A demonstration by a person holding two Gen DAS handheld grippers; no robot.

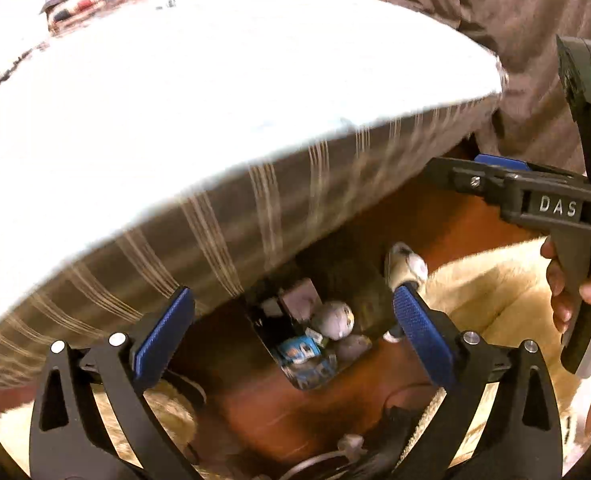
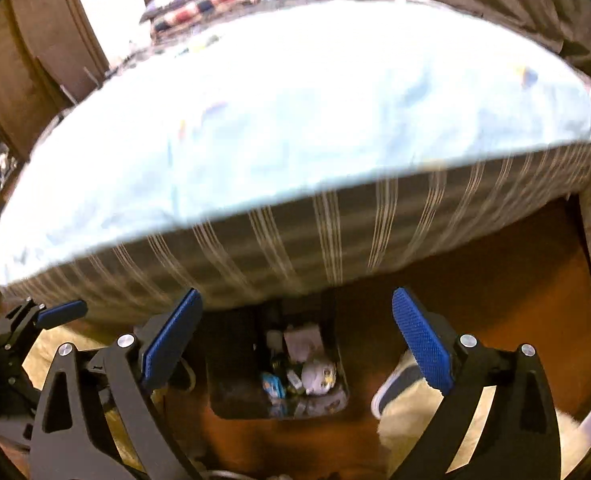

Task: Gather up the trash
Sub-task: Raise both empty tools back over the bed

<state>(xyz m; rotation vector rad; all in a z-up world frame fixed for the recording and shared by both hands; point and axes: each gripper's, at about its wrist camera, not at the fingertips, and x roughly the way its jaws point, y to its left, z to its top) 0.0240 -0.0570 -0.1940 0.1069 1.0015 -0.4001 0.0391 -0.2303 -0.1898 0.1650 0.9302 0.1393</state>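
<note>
1. Landmark is the dark rectangular trash bin (image 1: 295,344) on the reddish-brown wooden floor (image 1: 255,408), tucked right at the foot of the bed with the pale blue sheet and striped grey side (image 1: 231,120).
2. Left gripper (image 1: 291,332) hangs above the bin, blue pads spread wide, nothing between them. Right gripper (image 2: 295,340) is the same deal: jaws wide apart and empty, over the bin.
3. Trash sits inside the bin: a crumpled grey wad (image 1: 333,318), a blue-and-white wrapper (image 1: 297,354), plus other scraps too blurry to call.
4. Only the left view shows the person's hand (image 1: 575,280) on the right gripper's handle, right of the bin.
5. Only the right view shows a brown wooden cabinet (image 2: 35,40) way off beyond the bin, past the bed's left side.
6. Both catch the shaggy cream rug (image 1: 495,300) just beside the bin.
</note>
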